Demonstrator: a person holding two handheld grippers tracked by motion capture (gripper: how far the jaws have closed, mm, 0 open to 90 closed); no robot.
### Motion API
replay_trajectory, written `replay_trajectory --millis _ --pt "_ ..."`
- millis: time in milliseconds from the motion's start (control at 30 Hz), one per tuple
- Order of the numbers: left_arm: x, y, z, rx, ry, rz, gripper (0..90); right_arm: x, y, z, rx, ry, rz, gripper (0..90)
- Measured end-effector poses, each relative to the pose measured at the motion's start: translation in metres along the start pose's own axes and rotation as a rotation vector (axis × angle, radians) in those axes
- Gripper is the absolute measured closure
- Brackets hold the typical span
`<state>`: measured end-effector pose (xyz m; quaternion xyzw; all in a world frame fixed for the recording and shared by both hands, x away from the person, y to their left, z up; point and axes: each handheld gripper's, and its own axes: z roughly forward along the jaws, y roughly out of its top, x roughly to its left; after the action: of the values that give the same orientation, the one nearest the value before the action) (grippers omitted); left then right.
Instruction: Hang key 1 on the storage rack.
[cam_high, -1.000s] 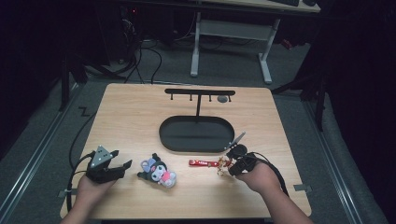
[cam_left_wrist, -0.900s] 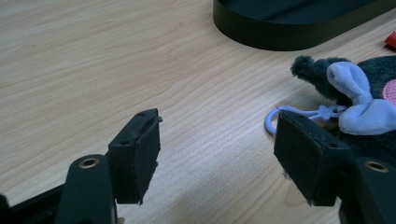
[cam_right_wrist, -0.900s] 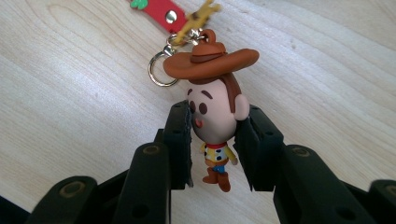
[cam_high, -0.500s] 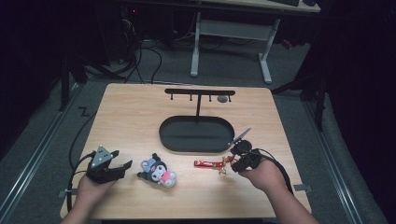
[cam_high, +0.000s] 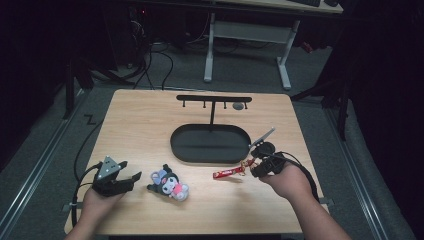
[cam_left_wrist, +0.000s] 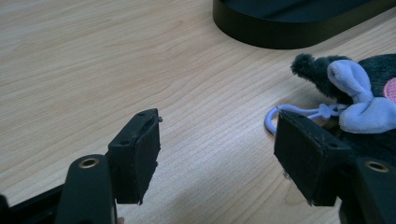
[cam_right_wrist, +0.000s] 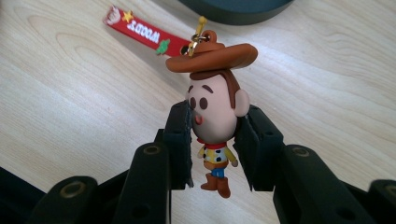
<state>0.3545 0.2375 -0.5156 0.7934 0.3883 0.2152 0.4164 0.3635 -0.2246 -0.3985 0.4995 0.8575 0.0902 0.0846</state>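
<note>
My right gripper (cam_right_wrist: 214, 135) is shut on a small cowboy figure keychain (cam_right_wrist: 215, 107), gripping its head between the black jaws. Its red strap (cam_right_wrist: 140, 30) trails over the wood. In the high view the right gripper (cam_high: 260, 166) sits at the front right, with the red strap (cam_high: 226, 173) lying to its left. A dark plush toy (cam_high: 169, 182) with lilac ears lies at the front middle. My left gripper (cam_high: 131, 177) rests at the front left, open, pointing at the plush. In the left gripper view the plush (cam_left_wrist: 362, 88) and its lilac clasp (cam_left_wrist: 299, 114) lie just beyond the right jaw of the left gripper (cam_left_wrist: 217, 142).
A black oval tray (cam_high: 180, 137) sits mid-table, carrying a black T-shaped hanger stand (cam_high: 214, 99) with small hooks. The tray's rim (cam_left_wrist: 280, 39) is far ahead in the left gripper view. The table's front edge runs just under both hands.
My right gripper has drawn right and slightly toward the front edge with the cowboy keychain, dragging the red strap along. The left gripper and plush have stayed still.
</note>
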Motion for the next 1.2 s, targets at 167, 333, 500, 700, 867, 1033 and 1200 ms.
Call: replay_trajectory --millis 167,333,500,700,867,1033,1200 --pt "0.001 0.000 -0.001 -0.002 0.000 -0.004 31.7 -0.004 0.003 -0.010 -0.011 -0.003 0.008 66.7" --pt "-0.001 0.000 0.000 0.001 0.000 0.001 31.7 -0.007 0.006 -0.021 -0.023 -0.003 0.024 66.8" --pt "0.000 0.000 0.000 0.000 -0.001 0.001 31.7 -0.009 0.009 -0.034 -0.038 -0.013 0.029 66.8" --pt "-0.001 0.001 0.001 -0.001 -0.006 0.002 31.7 -0.013 0.012 -0.047 -0.042 -0.019 0.045 66.8" --pt "-0.001 0.001 0.002 0.002 -0.008 0.003 31.7 -0.015 0.016 -0.057 -0.051 -0.019 0.055 66.8" --pt "-0.001 0.001 0.002 0.003 -0.007 0.004 31.7 -0.019 0.021 -0.067 -0.061 -0.026 0.068 66.8" --pt "-0.001 0.001 0.001 0.005 -0.009 0.002 31.7 -0.023 0.029 -0.074 -0.068 -0.039 0.071 66.7"
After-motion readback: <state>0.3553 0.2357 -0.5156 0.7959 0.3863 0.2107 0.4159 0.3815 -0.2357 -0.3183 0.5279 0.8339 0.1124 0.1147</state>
